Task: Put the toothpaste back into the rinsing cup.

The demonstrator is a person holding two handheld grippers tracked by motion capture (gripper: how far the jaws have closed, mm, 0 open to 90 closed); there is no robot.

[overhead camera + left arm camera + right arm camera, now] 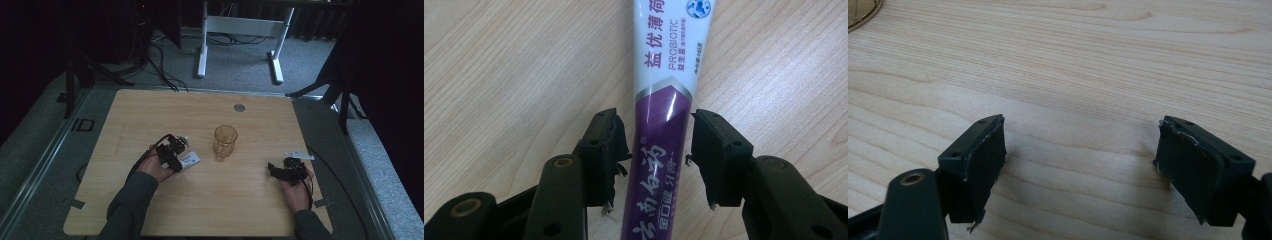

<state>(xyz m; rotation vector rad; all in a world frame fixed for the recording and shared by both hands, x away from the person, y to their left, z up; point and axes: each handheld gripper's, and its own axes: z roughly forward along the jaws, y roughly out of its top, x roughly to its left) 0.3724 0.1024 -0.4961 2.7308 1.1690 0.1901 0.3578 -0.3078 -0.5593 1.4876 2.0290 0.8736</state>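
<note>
Looking down from the high view, we see the wooden desk (pixel 200 105) with broad bare wood across its upper half and along its lower edge, and its corners rounded; grey floor (pixel 235 65) lies beyond the far edge, with the white legs of another table (pixel 202 50) at the top centre of the frame. An amber glass mug (pixel 225 141) stands upright near the middle of the desk, apart from both hands. Just left of it, in the centre-left of the frame, lies the toothpaste tube (pixel 664 125), flat on the wood. In the left gripper view we see it running from the top centre down to the bottom: its upper part is white with purple lettering and a blue round mark, its lower part deep purple with white characters. The left tongs (pixel 656 160) are partly open around the purple part, one jaw on each side; the left jaw sits close against the tube, the right jaw just beside it, and we cannot tell whether either presses on it. The right tongs (pixel 1080 160) are spread wide over bare wood at the lower right of the high view, holding nothing.
</note>
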